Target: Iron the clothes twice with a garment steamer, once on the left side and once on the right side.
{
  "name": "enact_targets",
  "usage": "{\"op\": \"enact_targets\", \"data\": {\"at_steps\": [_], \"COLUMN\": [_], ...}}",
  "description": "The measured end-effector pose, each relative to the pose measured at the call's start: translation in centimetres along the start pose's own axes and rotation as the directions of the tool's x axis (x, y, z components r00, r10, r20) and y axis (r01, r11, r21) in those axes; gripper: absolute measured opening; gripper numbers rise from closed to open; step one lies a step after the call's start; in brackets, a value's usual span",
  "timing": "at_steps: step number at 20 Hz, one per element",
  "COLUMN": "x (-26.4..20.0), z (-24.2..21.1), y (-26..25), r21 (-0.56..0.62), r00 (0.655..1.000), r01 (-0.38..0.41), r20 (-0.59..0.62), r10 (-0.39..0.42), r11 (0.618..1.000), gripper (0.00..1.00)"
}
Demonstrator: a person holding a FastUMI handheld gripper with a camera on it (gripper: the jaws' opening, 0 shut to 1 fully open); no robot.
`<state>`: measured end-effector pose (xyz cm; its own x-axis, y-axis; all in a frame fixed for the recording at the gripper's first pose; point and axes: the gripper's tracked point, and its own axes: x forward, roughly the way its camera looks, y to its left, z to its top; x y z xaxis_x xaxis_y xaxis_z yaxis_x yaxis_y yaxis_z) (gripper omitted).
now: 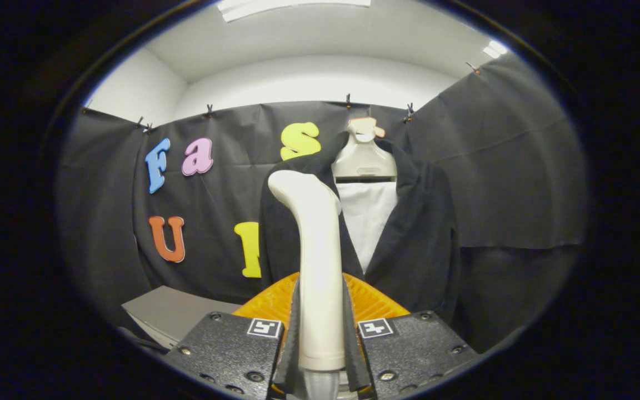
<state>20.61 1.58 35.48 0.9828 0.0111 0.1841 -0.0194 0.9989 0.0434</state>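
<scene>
My gripper is shut on the cream handle of the garment steamer, which stands upright between the fingers with its head bent toward the clothes. A black jacket hangs on a pale hanger beyond the steamer, open at the front over a white panel. The steamer head sits in front of the jacket's left lapel and shoulder; I cannot tell whether it touches the cloth.
A grey table top lies low at the left, below the black booth cloth. Black cloth walls stand behind and to the right of the jacket. White room walls and a ceiling light rise above the cloth.
</scene>
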Motion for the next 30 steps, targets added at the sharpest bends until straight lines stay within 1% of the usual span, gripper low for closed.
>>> {"op": "enact_targets", "data": {"at_steps": [3,7,11,30], "x": [1.7,2.1,1.9,0.7], "z": [-0.8,-2.4,-3.4,-10.5], "y": [-0.7,-1.5,-1.8,-3.2], "r21": [0.004,0.017,0.015,0.007], "r00": [1.0,0.997,0.995,0.967], "r01": [0.003,-0.001,-0.011,0.012], "r20": [-0.03,-0.076,-0.103,-0.253], "r10": [-0.003,0.003,0.012,-0.01], "r11": [1.0,1.0,1.0,1.0], "gripper": [0.37,0.37,0.37,0.37]}}
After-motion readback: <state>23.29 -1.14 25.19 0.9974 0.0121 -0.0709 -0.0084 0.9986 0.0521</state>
